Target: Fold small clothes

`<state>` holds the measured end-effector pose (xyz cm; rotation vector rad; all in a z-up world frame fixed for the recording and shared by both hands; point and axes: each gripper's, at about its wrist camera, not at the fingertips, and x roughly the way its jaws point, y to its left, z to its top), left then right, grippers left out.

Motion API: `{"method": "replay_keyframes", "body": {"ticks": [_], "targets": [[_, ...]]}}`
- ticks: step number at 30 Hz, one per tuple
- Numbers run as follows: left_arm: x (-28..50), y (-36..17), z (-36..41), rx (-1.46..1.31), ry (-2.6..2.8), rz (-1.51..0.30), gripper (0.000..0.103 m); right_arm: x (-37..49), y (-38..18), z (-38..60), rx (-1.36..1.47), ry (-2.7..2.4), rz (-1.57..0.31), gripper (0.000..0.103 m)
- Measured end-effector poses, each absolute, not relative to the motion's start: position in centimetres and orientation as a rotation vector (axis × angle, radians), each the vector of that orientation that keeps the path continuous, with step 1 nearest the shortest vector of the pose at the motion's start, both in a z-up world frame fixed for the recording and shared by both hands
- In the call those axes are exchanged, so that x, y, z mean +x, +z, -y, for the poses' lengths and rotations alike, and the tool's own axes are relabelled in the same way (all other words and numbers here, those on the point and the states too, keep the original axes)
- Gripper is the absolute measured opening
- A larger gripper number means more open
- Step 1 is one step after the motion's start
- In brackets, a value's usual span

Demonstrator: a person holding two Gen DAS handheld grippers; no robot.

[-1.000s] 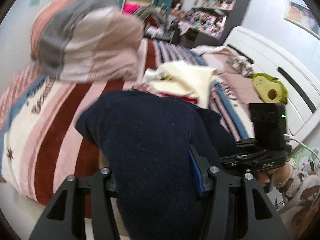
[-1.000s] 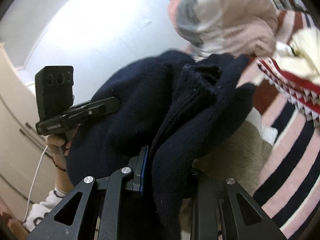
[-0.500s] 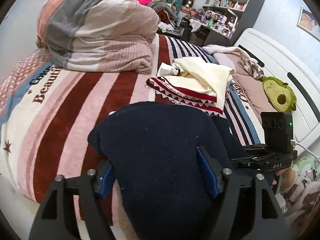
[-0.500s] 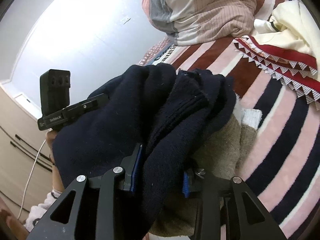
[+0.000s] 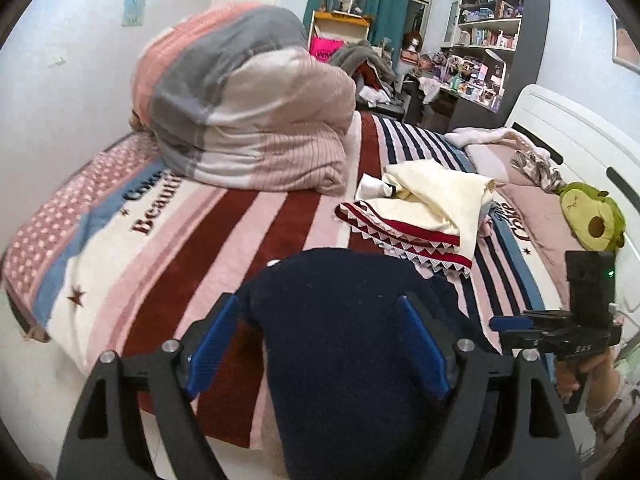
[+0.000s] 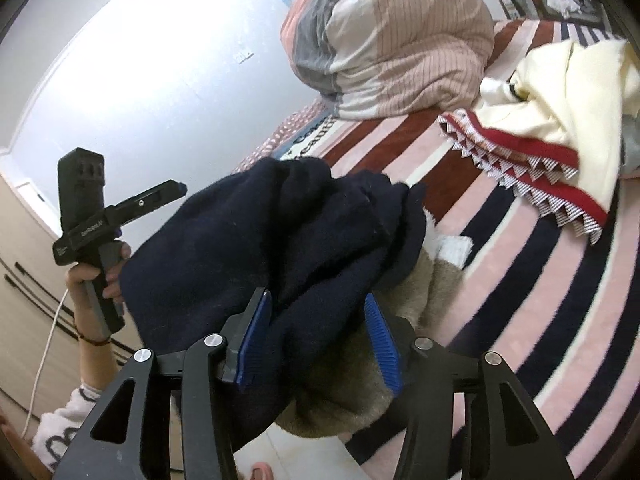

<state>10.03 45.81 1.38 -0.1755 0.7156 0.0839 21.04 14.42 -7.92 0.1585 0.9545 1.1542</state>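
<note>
Both grippers letting go of the navy garment at the bed's near edge

Left gripper (image 5: 320, 344): jaws have just spread, pads clear of the navy garment (image 5: 352, 344) between them. Right gripper (image 6: 320, 340): jaws opening too, cloth draped loose between. The garment sits on the bed (image 5: 248, 232), short of the cream clothes (image 5: 436, 196); this fold looks finished.

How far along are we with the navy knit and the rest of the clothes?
Looks done: the navy knit sits bundled on a tan fleece piece at the bed edge. In hand: left claw and right claw have just been opening around it, apparently letting go. Left: the cream garment with red trim lies crumpled farther up the bed.
</note>
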Motion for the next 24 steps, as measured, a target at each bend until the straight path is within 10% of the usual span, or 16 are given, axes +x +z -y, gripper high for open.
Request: {"method": "replay_keyframes", "body": {"ticks": [24], "targets": [[4.0,2.9,-27.2,-0.004,0.198,-0.474,0.091,13.9,-5.8,-2.3,-0.032,0.936,-0.681,0.072]]}}
